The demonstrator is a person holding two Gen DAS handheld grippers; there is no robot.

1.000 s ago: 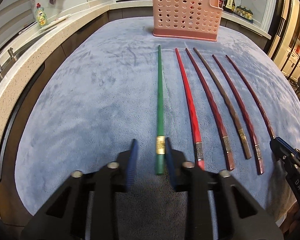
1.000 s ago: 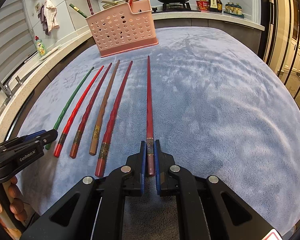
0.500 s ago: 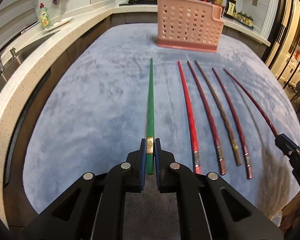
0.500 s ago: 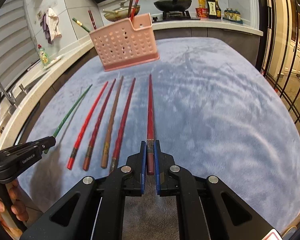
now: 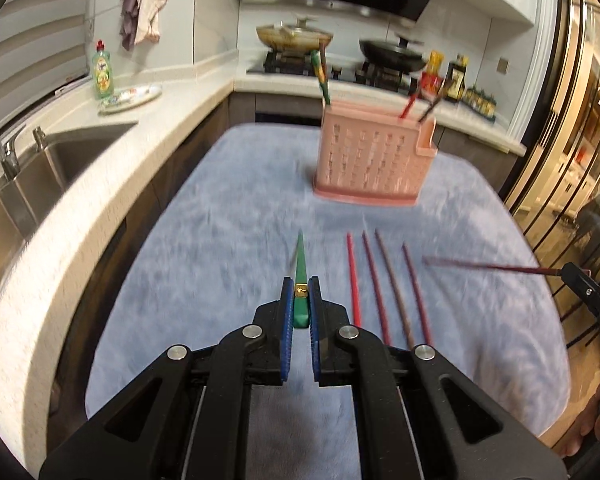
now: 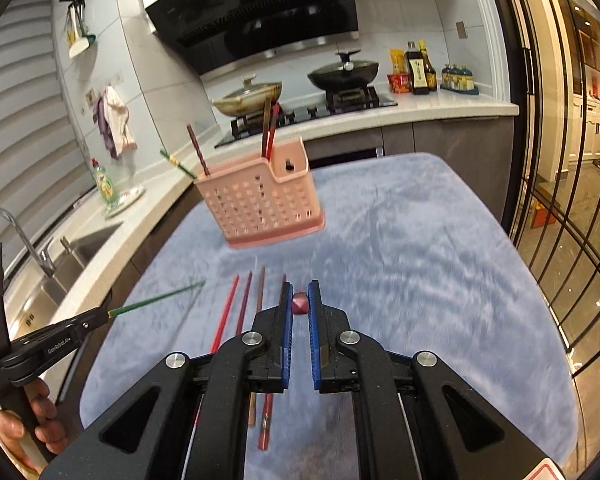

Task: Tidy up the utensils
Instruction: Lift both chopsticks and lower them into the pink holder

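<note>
Two claws each pinch one chopstick: left claw [image 5: 300, 304] the green stick [image 5: 300, 268], right claw [image 6: 300, 304] a dark red stick [image 6: 299, 303]; basket [image 5: 370, 164] lies ahead, sticks' long axes pointing toward it.

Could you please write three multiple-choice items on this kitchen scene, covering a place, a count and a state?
1. Where does the pink basket stand?
A. on the blue cloth
B. in the sink
C. on the stove

2. How many chopsticks lie flat on the cloth?
A. two
B. four
C. six

3. What is the left tool doing?
A. standing open
B. gripping the green chopstick
C. gripping a spoon

Key: 1 A, its base rests on the cloth; 2 B, four lie side by side; 3 B, its pads clamp the green handle.
</note>
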